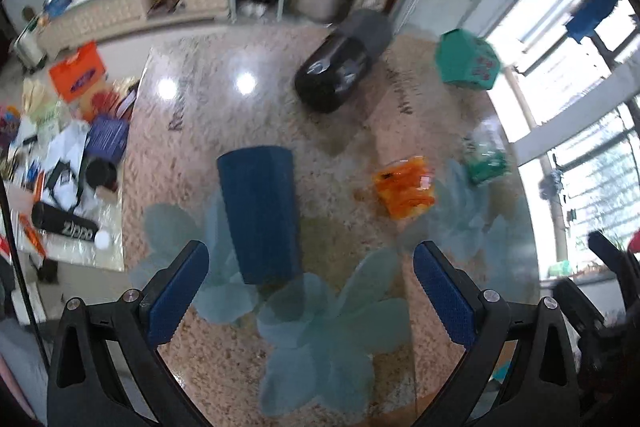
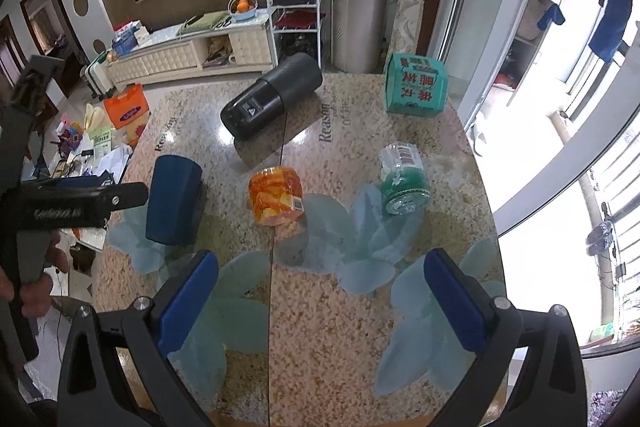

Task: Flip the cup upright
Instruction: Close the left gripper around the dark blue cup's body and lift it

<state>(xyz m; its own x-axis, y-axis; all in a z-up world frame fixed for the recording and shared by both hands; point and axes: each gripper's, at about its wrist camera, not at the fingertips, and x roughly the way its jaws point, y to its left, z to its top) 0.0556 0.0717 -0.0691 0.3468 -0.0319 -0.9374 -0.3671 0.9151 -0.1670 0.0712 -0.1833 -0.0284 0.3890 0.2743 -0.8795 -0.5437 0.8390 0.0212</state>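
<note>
Left wrist view, blue cup [image 1: 260,213] lying ahead of spread left hand-held gripper [image 1: 311,261]

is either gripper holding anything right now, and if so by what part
Nothing is held. The left gripper is open, with the blue cup ahead of its fingers, ungripped. The right gripper is open over bare table.
</note>
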